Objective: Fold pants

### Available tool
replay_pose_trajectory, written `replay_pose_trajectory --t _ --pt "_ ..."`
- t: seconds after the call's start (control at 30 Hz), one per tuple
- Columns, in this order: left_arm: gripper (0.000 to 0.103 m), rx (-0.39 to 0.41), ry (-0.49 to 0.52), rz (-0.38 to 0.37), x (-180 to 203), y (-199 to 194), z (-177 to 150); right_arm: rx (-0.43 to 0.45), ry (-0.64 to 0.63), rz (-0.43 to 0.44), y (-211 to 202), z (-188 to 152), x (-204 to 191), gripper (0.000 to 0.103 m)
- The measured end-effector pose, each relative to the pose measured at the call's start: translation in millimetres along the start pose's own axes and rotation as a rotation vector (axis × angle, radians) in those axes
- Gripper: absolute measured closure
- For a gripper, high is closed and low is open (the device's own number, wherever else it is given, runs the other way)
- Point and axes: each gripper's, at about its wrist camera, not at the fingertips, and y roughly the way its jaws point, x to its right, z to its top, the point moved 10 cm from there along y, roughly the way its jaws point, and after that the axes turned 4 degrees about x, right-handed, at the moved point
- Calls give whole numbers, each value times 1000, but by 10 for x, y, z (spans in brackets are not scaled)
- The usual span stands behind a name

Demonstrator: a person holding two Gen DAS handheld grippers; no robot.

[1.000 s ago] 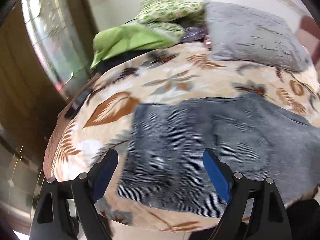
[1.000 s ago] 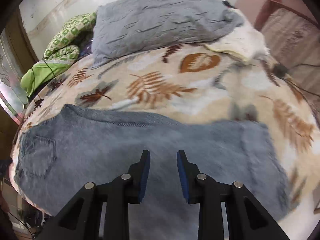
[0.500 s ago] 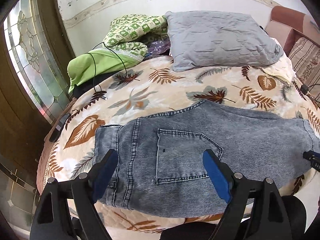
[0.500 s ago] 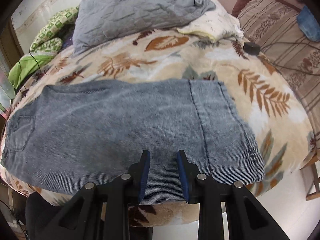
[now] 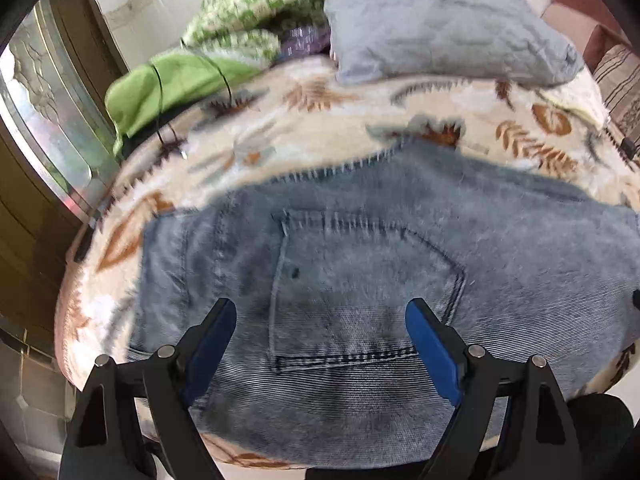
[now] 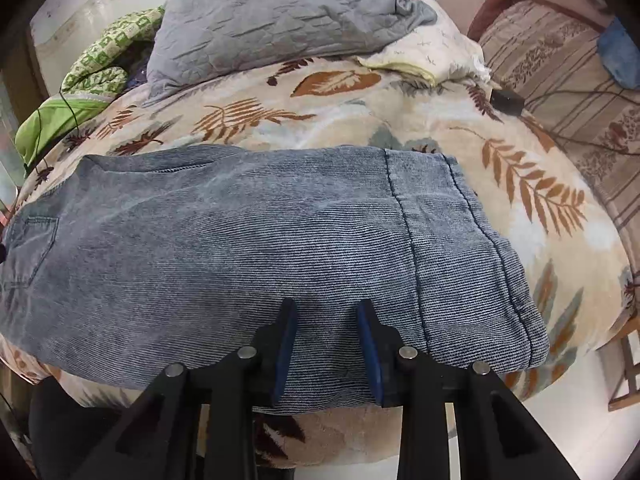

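Grey-blue denim pants [image 5: 360,280] lie flat across the near edge of the bed, back pocket up, legs folded onto each other. In the right wrist view the pants [image 6: 240,248] run from the pocket end at left to the hem at right. My left gripper [image 5: 320,332] is wide open and empty, above the waist and pocket end. My right gripper [image 6: 326,328] is partly open and empty, above the near edge of the legs, close to the hem.
The bed has a cream blanket [image 6: 360,120] with leaf print. A grey pillow [image 6: 272,20] lies at the back, green clothes [image 5: 172,80] with a black cable at back left, a striped cushion [image 6: 560,80] at right. A window is at far left.
Both grippers moved back from the pants, then the left one came closer over the pocket end. The right view pulled back to show the hem. The jaws have not changed.
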Motion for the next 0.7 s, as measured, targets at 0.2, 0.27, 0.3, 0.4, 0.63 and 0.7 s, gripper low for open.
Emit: replay_pose_trajectory --t 0.2,0.27,0.3,0.4,0.63,0.7 --pt "5 -68 -54 2 -49 269 -161 25 -10 -12 -5 -2 -2 68" --pt "0 -82 -93 -19 -81 338 -198 21 -6 -7 -1 -2 0 68" --pt "0 -78 -113 -36 -93 350 -211 21 -2 -4 0 -3 3 68" --pt "0 -32 -115 -25 -84 319 -235 24 2 -1 -3 -11 4 68" --pt "0 -7 -134 -20 -84 303 -265 41 14 5 -11 -16 9 68" --pt "0 11 -125 -13 -83 302 -259 40 15 5 -13 -18 9 68"
